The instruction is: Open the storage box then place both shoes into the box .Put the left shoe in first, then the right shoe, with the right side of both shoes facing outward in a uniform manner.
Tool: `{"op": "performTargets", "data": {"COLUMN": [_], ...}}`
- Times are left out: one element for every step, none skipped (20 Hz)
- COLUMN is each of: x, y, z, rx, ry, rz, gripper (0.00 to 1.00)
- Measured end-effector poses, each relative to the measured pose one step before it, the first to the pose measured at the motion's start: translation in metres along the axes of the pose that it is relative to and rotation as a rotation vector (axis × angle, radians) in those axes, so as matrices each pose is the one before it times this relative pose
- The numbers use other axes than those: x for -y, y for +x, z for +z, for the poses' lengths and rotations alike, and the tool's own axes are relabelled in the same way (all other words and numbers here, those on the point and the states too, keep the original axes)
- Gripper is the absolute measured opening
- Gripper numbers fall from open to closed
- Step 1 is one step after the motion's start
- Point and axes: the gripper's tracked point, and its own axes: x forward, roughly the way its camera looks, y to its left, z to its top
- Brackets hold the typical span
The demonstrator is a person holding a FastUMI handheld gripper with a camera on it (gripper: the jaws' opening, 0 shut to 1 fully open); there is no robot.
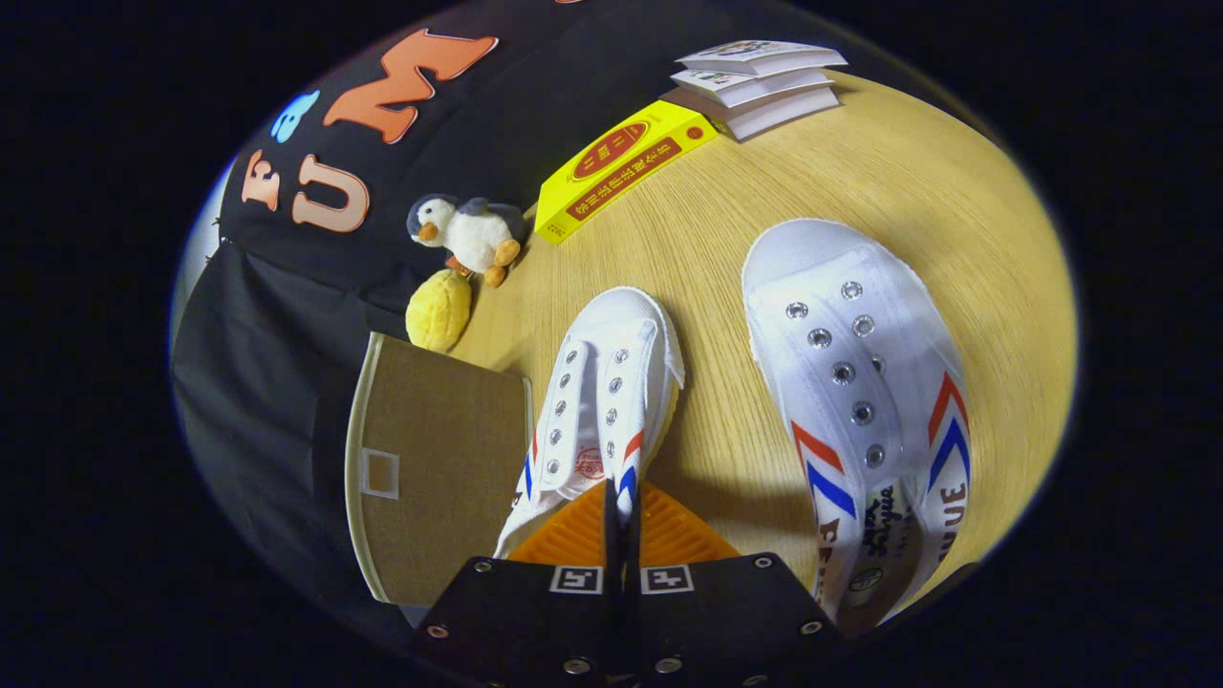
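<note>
Gripper (pixel 621 521) fingers nearly closed, pinching the side wall of one shoe (pixel 602 401); its toe points away along the fingers' axis, toward the penguin (pixel 468 232). Other shoe (pixel 855 382) lies on the table (pixel 955 220) beside it, roughly parallel, toe also away. Box (pixel 430 468) just on the opposite side.

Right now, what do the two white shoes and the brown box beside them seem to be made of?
Both white lace-less shoes look like matte woven canvas with metal eyelets and smooth rubbery toe caps. The brown storage box looks fabric-covered, coarse and matte, pale-trimmed. The gripper looks shut on the nearer shoe's collar edge.
</note>
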Motion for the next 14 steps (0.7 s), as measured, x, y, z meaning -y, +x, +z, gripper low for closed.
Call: {"op": "performTargets", "data": {"x": [-0.01078, -0.00696, -0.00814, -0.00845, -0.00972, -0.00968, -0.01067, -0.01183, -0.01194, -0.01307, -0.01422, -0.01520, -0.01380, -0.01644], "y": [-0.00402, -0.00525, -0.00681, -0.00608, -0.00617, -0.00627, -0.00716, -0.00589, -0.00566, -0.00513, -0.00430, -0.00250, -0.00337, -0.00060], "z": [0.00671, 0.00470, 0.00649, 0.00822, 0.00772, 0.00719, 0.00630, 0.00621, 0.00456, 0.00246, 0.00197, 0.00066, -0.00145, -0.00387], "rx": [0.01499, 0.01819, 0.02456, 0.02653, 0.02873, 0.02756, 0.02343, 0.02058, 0.01985, 0.01597, 0.01470, 0.01386, 0.00351, 0.00020], "ry": [0.00352, 0.00417, 0.00000, -0.00195, -0.00358, -0.00541, -0.00684, -0.01073, -0.01213, -0.01020, -0.00835, -0.00801, -0.00736, -0.00854], "rz": [0.00871, 0.00574, 0.00440, 0.00234, 0.00057, -0.00176, -0.00412, -0.00308, -0.00256, -0.00073, 0.00269, 0.00586, 0.00805, 0.00722], "gripper": [0.00, 0.00, 0.00, 0.00, 0.00, 0.00, 0.00, 0.00, 0.00, 0.00, 0.00, 0.00, 0.00, 0.00]}}
